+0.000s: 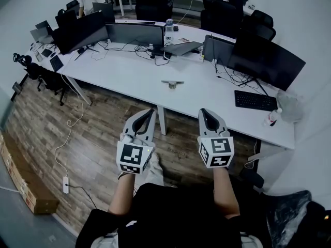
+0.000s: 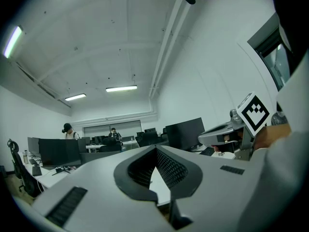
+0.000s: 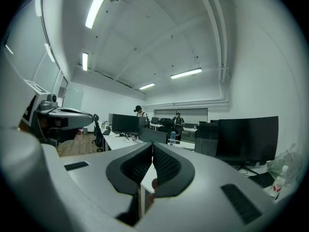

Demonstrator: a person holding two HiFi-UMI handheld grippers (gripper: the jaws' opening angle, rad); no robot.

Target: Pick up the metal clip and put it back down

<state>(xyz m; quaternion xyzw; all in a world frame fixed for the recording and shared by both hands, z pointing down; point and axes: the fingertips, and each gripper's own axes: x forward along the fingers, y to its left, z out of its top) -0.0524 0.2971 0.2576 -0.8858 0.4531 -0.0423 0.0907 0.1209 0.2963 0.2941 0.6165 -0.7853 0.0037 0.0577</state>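
Head view: I am holding the left gripper (image 1: 150,112) and the right gripper (image 1: 204,111) side by side above the wooden floor (image 1: 103,133). They are short of the white desk (image 1: 129,74), and both are pointing toward it. The metal clip (image 1: 172,83) is lying on the desk near its front edge, well apart from both grippers and roughly on the line running between them. From this stance, I judge, either gripper could be reaching it by a straight advance.

Left gripper view: my jaws are resting together at their tips with nothing between them. A strip of pale desk is showing through the gap below the tips, and I cannot make out the clip here.

Right gripper view: my jaws are likewise meeting tip to tip and carrying nothing. A dark monitor (image 3: 248,137) is standing ahead to the right. I judge the pick-up as not yet begun, since the chosen jaws are needing to part before closing on the clip.
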